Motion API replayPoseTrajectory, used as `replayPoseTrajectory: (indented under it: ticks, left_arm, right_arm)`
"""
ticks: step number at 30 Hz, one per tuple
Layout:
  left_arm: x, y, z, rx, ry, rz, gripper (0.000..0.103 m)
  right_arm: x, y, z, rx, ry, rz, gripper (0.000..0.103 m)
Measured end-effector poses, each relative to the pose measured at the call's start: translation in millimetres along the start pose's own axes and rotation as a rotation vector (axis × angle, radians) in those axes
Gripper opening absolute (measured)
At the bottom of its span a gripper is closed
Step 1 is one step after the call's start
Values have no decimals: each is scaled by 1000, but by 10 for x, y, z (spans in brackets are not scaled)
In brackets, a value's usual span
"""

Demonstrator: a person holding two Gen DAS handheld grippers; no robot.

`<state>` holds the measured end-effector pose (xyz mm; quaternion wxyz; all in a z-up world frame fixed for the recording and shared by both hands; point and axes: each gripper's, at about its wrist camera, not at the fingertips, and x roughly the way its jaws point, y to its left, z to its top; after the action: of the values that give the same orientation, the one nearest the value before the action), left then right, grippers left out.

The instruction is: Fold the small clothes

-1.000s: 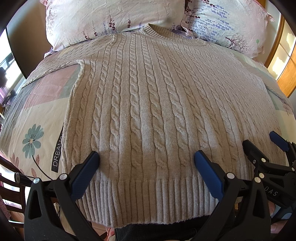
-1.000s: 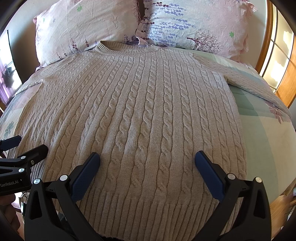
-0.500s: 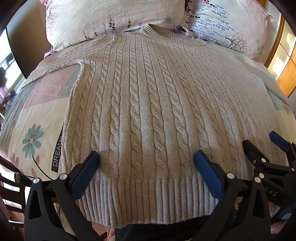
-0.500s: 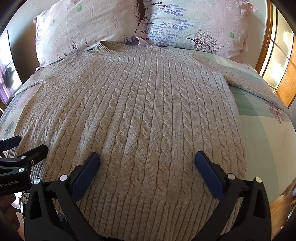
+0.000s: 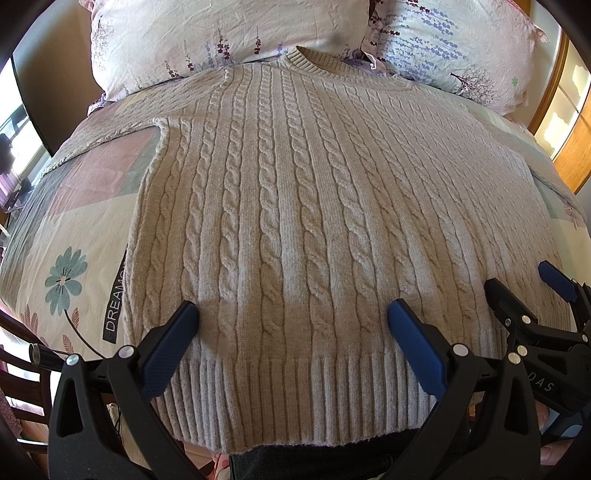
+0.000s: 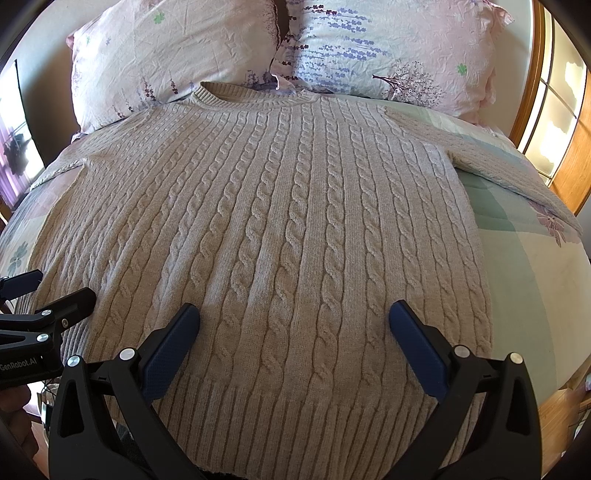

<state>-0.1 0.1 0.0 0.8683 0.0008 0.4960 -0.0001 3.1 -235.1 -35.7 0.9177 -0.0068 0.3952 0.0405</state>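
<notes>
A beige cable-knit sweater (image 5: 303, 206) lies flat on the bed, collar toward the pillows, ribbed hem nearest me; it also shows in the right wrist view (image 6: 273, 229). Its left sleeve (image 5: 110, 133) and right sleeve (image 6: 517, 173) stretch out sideways. My left gripper (image 5: 293, 325) is open and empty, hovering over the hem's left half. My right gripper (image 6: 295, 325) is open and empty over the hem's right half. Each gripper shows in the other's view: the right one (image 5: 524, 291) and the left one (image 6: 55, 288).
Two floral pillows (image 5: 229, 33) (image 6: 399, 48) lie at the head of the bed. The patterned bedsheet (image 5: 74, 229) shows on both sides of the sweater. A wooden frame (image 6: 576, 155) stands at the far right. A dark chair (image 5: 18, 369) is at the lower left.
</notes>
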Motion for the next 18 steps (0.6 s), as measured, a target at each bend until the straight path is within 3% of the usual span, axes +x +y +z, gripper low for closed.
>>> replayPoseTrajectory:
  ticks: [18]
  left_arm:
    - [2, -3, 15, 4, 11, 0, 101]
  right_arm:
    - [12, 0, 1, -2, 2, 2, 102]
